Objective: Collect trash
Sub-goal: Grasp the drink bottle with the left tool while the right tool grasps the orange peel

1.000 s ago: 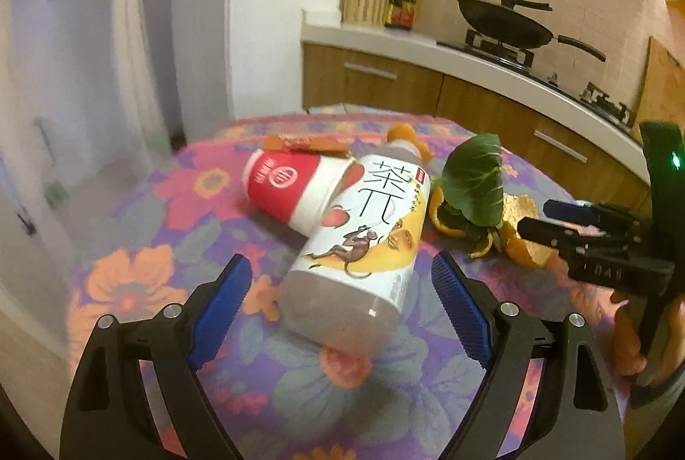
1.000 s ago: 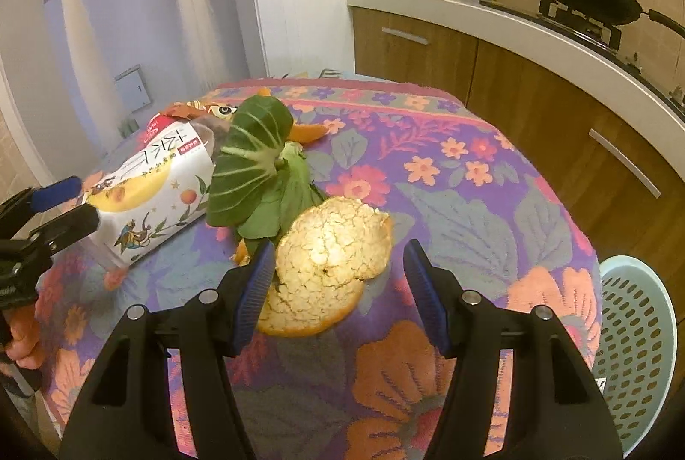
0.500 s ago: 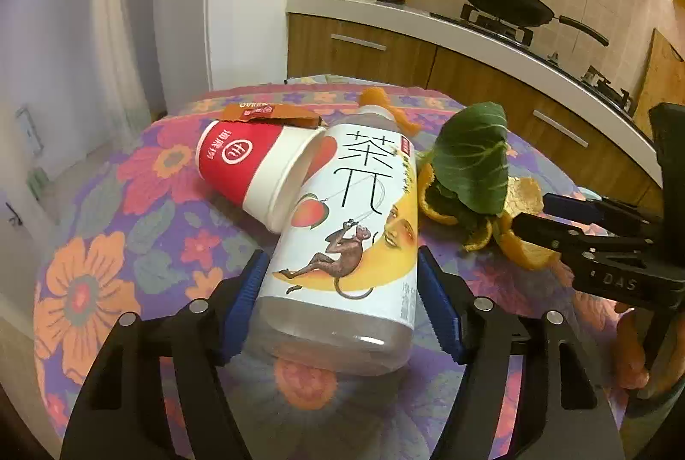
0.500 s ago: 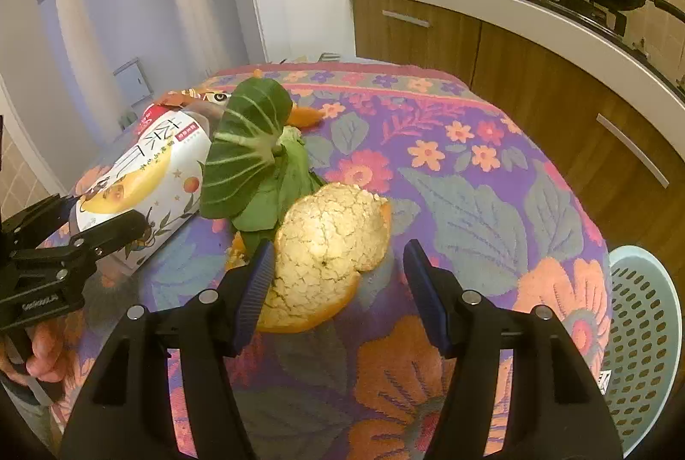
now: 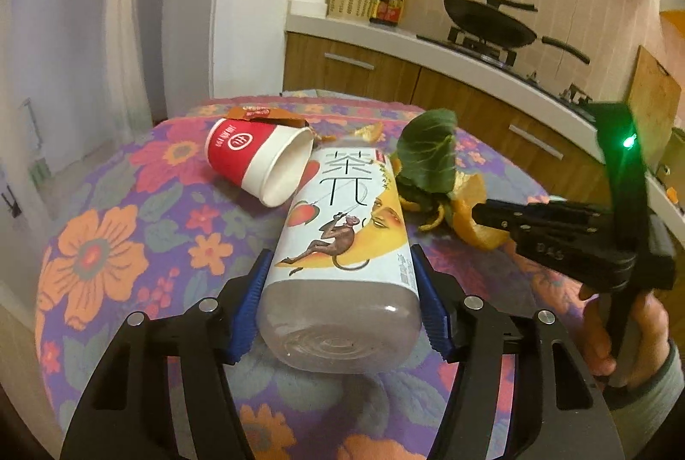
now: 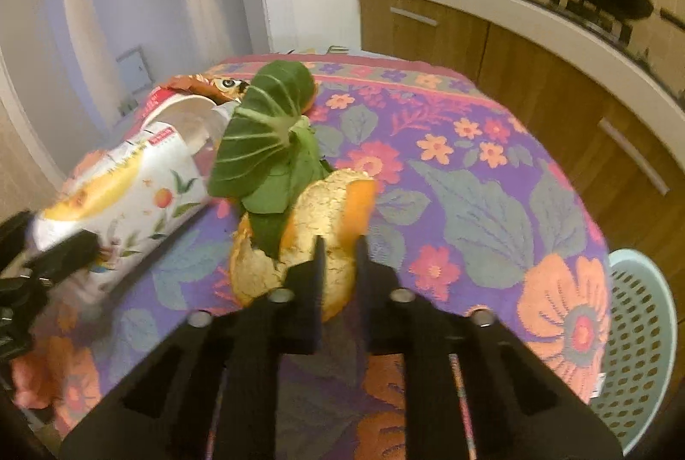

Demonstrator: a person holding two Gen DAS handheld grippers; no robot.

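A clear plastic tea bottle [image 5: 342, 246] with a white and yellow label lies on the flowered tablecloth [image 5: 107, 246]. My left gripper [image 5: 340, 301] is shut on its base end, blue pads against both sides. The bottle also shows in the right wrist view [image 6: 124, 199]. A red paper cup [image 5: 257, 160] lies on its side behind it. My right gripper [image 6: 340, 246] is shut on a large orange peel [image 6: 317, 220], with a green leaf [image 6: 265, 135] lying on the peel. In the left wrist view the right gripper [image 5: 483, 209] touches the peel [image 5: 471, 212].
A pale blue perforated basket [image 6: 633, 344] stands below the table's right edge. An orange snack wrapper [image 5: 261, 115] lies behind the cup. Kitchen cabinets and a counter with a wok [image 5: 488, 19] run along the far side.
My left gripper has moved forward and closed on the bottle. My right gripper has closed on the orange peel, which has folded up between its fingers.
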